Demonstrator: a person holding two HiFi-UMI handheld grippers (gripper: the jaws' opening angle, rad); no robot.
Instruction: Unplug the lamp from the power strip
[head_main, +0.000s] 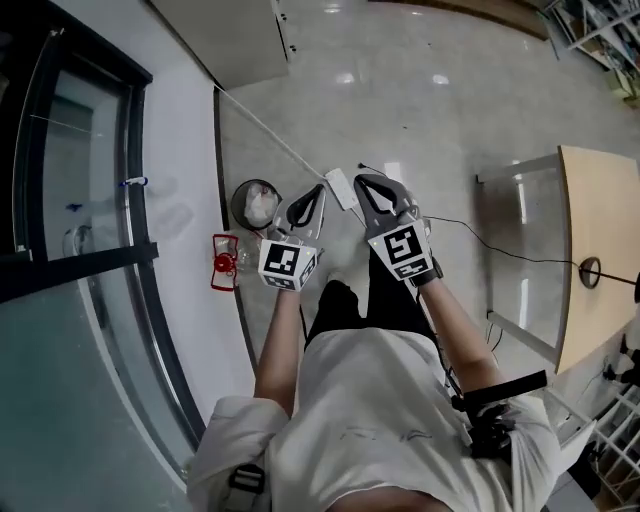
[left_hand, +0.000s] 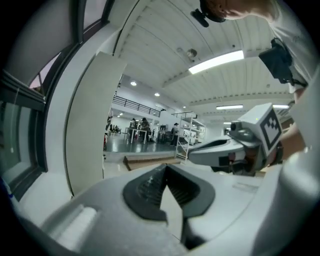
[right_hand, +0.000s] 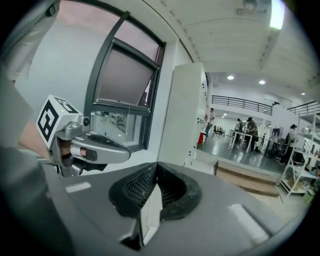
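We are standing on a pale, glossy floor (head_main: 420, 100), with a dark-framed glass wall (head_main: 90, 200) running along our left side and a wooden table (head_main: 600, 200) at our right. We are holding both grippers up in front of the chest, side by side and well above the floor. The left gripper (head_main: 318, 190) is keeping its jaws together: its ribbed pads (left_hand: 150, 187) are meeting at the tips with nothing between them. The right gripper (head_main: 362, 183) is doing the same, its dark pads (right_hand: 137, 187) closing on empty air.

A round bin (head_main: 255, 203) with a light liner is sitting by the glass wall, and a small red object (head_main: 224, 262) is lying near it. The white power strip (head_main: 340, 186) is lying on the floor far below, showing between the two gripper tips. A white cable (head_main: 265, 125) is running from it toward the wall. A thin black cord (head_main: 500, 250) is trailing across the floor to a dark ring-shaped piece (head_main: 590, 271) on the table edge. We cannot tell whether any plug is sitting in the strip.
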